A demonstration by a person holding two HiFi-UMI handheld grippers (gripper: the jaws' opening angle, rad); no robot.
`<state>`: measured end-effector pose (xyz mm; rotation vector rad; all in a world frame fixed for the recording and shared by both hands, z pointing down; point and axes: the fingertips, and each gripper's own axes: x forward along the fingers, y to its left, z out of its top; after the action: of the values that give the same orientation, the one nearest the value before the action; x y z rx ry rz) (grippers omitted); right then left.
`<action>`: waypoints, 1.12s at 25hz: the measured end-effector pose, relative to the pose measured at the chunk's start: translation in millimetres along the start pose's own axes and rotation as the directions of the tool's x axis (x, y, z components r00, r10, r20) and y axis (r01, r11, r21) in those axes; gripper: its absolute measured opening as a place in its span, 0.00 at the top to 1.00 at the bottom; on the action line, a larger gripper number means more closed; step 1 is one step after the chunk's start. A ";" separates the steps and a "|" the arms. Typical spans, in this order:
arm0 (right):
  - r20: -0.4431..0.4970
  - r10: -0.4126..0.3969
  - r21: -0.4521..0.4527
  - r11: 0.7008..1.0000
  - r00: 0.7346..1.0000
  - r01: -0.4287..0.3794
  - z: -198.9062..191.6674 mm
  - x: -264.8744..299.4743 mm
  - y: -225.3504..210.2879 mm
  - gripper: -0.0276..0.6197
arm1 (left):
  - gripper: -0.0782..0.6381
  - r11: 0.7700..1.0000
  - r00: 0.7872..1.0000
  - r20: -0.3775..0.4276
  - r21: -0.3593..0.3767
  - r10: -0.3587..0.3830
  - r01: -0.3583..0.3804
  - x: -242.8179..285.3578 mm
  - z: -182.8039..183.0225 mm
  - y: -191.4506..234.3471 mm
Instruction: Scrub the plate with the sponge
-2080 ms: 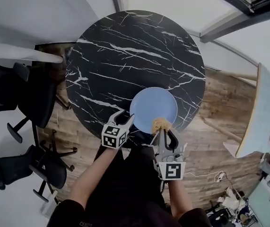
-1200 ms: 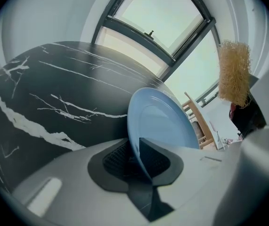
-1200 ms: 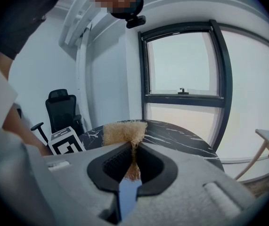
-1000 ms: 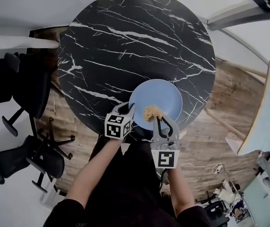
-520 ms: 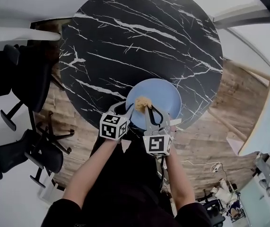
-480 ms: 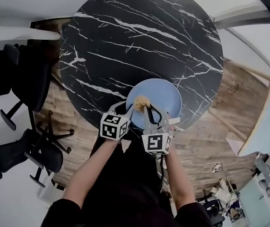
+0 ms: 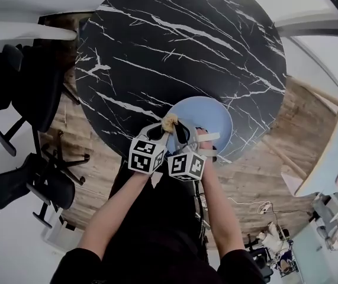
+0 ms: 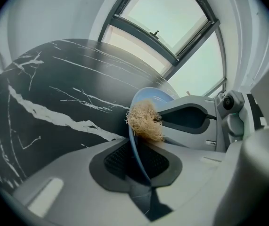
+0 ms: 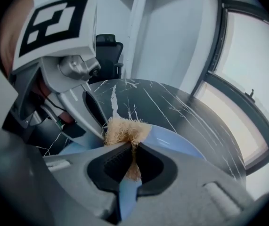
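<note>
A light blue plate (image 7: 207, 118) lies at the near edge of the round black marble table (image 7: 174, 52). My left gripper (image 7: 158, 130) is at the plate's near-left rim. In the left gripper view the thin rim (image 8: 135, 147) runs edge-on between its jaws, which are closing on it. My right gripper (image 7: 180, 129) is shut on a tan fibrous sponge (image 7: 170, 122) and presses it on the plate right beside the left jaws. The right gripper view shows the sponge (image 9: 124, 128) pinched between the pads, over the blue plate (image 9: 172, 142).
Black office chairs (image 7: 21, 87) stand to the left of the table on the wooden floor (image 7: 263, 152). The far part of the tabletop shows only marble veins. A large window (image 8: 172, 22) lies beyond the table.
My right gripper has carried the sponge leftward across the plate, from its near middle to the near-left rim by the left gripper. The left gripper has stayed at the rim.
</note>
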<state>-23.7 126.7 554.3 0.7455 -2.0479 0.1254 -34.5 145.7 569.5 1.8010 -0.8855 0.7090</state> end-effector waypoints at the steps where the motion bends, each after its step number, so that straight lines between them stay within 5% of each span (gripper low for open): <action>1: -0.006 0.002 -0.004 1.000 1.000 -0.002 0.0 2.3 -0.5 0.91 | 0.82 1.000 1.000 -0.001 0.004 -0.002 0.002 0.0 0.1 0.1; 11: -0.017 -0.032 -0.005 0.999 0.999 0.032 0.8 11.2 -14.5 0.91 | 0.83 1.000 1.000 0.002 0.013 -0.011 0.011 0.3 0.3 0.6; 28: -0.092 -0.200 0.074 0.976 0.975 0.207 -12.4 11.4 -76.4 0.91 | 0.84 1.000 0.999 0.031 -0.024 -0.017 0.018 -1.3 1.1 1.1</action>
<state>23.1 64.0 555.6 0.9814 -1.8837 0.1233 -36.0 144.7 568.7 1.8005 -0.8937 0.6582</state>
